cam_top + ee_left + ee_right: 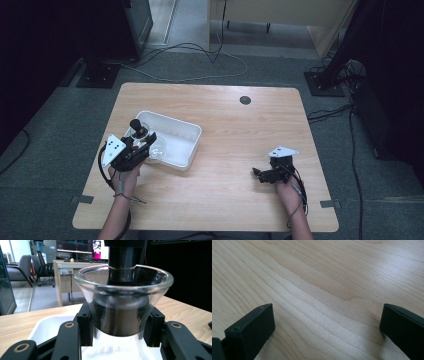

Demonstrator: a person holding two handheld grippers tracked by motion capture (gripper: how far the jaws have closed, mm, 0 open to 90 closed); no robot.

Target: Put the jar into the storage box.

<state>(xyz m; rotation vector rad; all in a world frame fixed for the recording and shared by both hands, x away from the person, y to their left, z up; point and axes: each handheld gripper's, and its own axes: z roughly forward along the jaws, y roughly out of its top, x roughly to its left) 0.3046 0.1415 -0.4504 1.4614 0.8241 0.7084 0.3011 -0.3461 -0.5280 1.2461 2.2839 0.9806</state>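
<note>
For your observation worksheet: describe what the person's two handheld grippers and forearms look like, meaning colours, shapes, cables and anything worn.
The left gripper and right gripper are black, each with two blocky, flat-faced jaws on hinged links with brass-coloured pivot rings. A pale grey three-cornered plate with small dark dots tops each. Black cables trail back along the forearms, which look sleeveless. A thin band seems to circle the left wrist.

White tray (192, 145) blocks the table's (240, 130) left; centre and right lie open.

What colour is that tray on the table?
White; the tray shows best in the high view.
</note>
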